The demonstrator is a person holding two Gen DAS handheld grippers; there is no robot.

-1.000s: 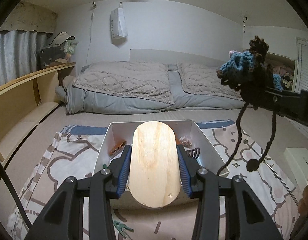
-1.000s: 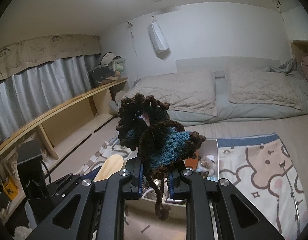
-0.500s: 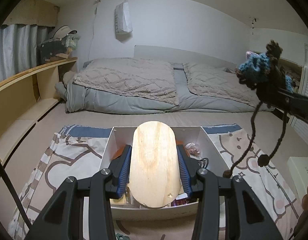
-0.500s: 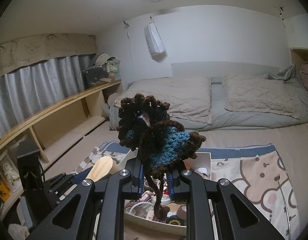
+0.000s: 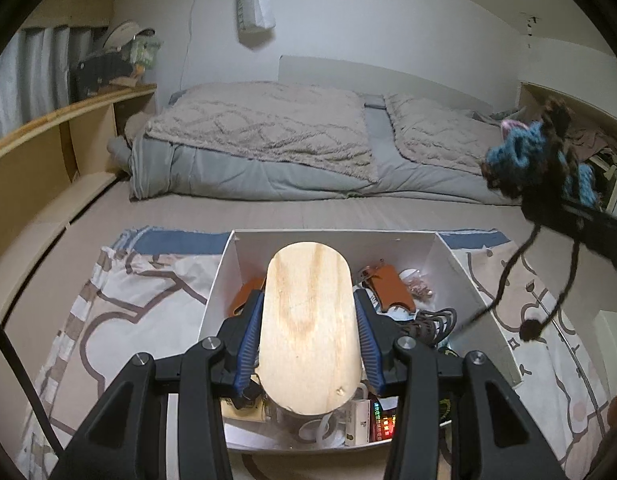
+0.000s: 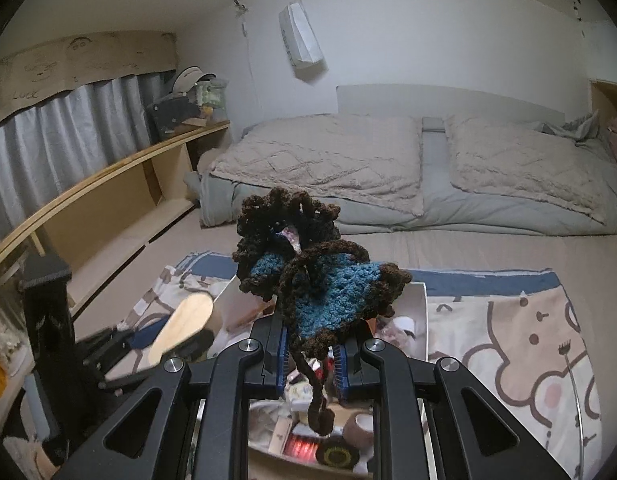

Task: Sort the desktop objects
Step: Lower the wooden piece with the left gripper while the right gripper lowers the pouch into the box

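Gripping an oval wooden board (image 5: 308,328) by its two long edges, the left gripper (image 5: 308,340) holds it above the white box (image 5: 332,240), near the box's front edge. The right gripper (image 6: 311,356) has its fingers pressed together on a blue and brown crochet piece (image 6: 328,292), whose cords hang over the same box, which lies on a patterned cloth (image 5: 120,300).

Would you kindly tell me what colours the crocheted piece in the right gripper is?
Teal blue with dark brown edging and cords; the crocheted piece shows best in the right wrist view.

The white box (image 5: 456,264) is crowded with small items; bare patterned blanket (image 5: 120,300) lies free left and right.
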